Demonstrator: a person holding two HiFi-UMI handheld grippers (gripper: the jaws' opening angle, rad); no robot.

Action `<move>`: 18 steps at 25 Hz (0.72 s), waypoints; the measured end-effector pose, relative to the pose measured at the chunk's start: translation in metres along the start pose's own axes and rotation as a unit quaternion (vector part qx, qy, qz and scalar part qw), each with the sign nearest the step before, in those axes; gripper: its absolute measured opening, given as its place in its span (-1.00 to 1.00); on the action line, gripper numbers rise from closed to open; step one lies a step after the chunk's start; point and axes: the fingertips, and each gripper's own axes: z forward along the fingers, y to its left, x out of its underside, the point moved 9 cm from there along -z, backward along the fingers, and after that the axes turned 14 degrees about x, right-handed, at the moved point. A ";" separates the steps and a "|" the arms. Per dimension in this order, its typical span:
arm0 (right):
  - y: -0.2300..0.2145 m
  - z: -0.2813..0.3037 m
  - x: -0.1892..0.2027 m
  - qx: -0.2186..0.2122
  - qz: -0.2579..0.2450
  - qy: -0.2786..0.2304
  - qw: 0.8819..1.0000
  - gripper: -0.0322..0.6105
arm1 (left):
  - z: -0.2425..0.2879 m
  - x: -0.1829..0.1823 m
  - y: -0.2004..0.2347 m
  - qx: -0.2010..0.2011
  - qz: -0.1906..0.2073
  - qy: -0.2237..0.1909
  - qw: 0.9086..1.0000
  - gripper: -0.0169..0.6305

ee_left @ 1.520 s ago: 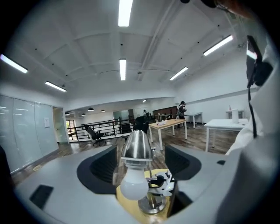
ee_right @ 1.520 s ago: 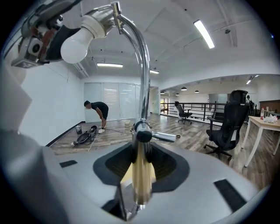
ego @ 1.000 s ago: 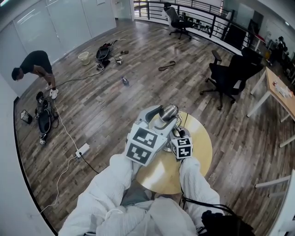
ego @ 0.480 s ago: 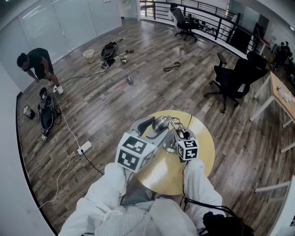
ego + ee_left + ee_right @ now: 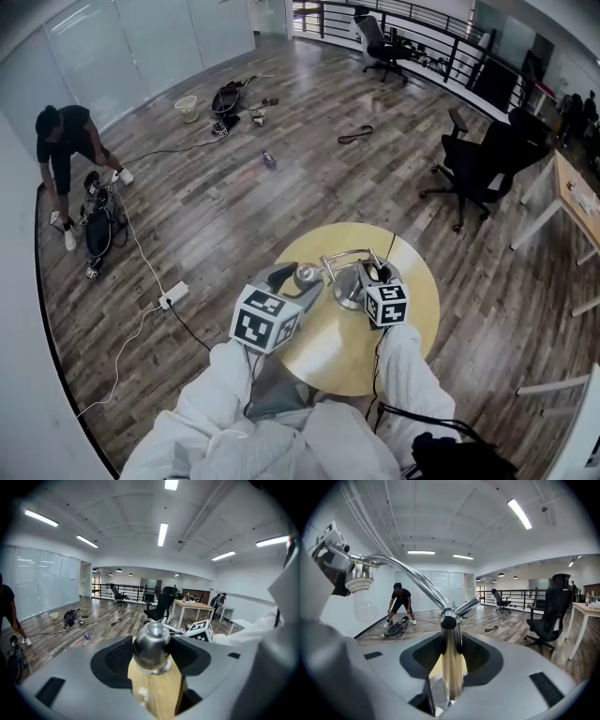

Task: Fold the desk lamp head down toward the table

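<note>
The left hand-held gripper (image 5: 295,281) squeezes the shiny lamp head (image 5: 151,644) low over the round bench (image 5: 347,361), the right hand-held gripper (image 5: 372,277) pinches the lamp post (image 5: 451,667), so the fold looks partly done, and next the head needs a gentle push lower.

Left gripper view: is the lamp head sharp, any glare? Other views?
Left gripper view: lamp head sharp, bright highlight on its chrome top, table below it soft; strong fisheye vignette. Right gripper view: lamp post blurred close up, mirrors the yellow table; bulb washed out against the wall. Head view: evenly lit, floor boards bow at edges.
</note>
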 end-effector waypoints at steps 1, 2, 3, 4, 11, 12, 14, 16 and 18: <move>0.000 -0.001 0.001 0.003 0.001 -0.006 1.000 -0.51 | 0.003 0.009 0.002 -0.002 -0.008 0.007 1.000 -0.18; 0.000 -0.002 0.003 0.007 0.003 -0.013 1.000 -0.51 | 0.006 0.018 0.005 -0.002 -0.017 0.012 1.000 -0.18; 0.000 -0.004 0.005 0.010 0.006 -0.020 1.000 -0.51 | 0.009 0.028 0.008 -0.001 -0.026 0.013 1.000 -0.18; 0.000 -0.005 0.007 0.012 0.011 -0.025 1.000 -0.51 | 0.012 0.038 0.010 0.000 -0.034 0.011 0.999 -0.18; -0.004 -0.002 0.007 -0.015 0.009 -0.028 0.999 -0.51 | 0.037 0.080 0.030 0.023 -0.065 -0.001 0.998 -0.18; -0.005 -0.001 0.007 -0.018 0.008 -0.029 0.999 -0.51 | 0.040 0.084 0.032 0.026 -0.067 -0.007 0.997 -0.18; -0.005 0.000 0.008 -0.021 0.007 -0.031 0.999 -0.51 | 0.046 0.092 0.036 0.032 -0.069 -0.018 0.997 -0.18; -0.006 0.000 0.009 -0.024 0.009 -0.031 0.999 -0.51 | 0.050 0.099 0.038 0.037 -0.068 -0.032 0.996 -0.18; -0.007 0.000 0.010 -0.026 0.010 -0.031 0.999 -0.51 | 0.056 0.105 0.040 0.041 -0.066 -0.044 0.996 -0.18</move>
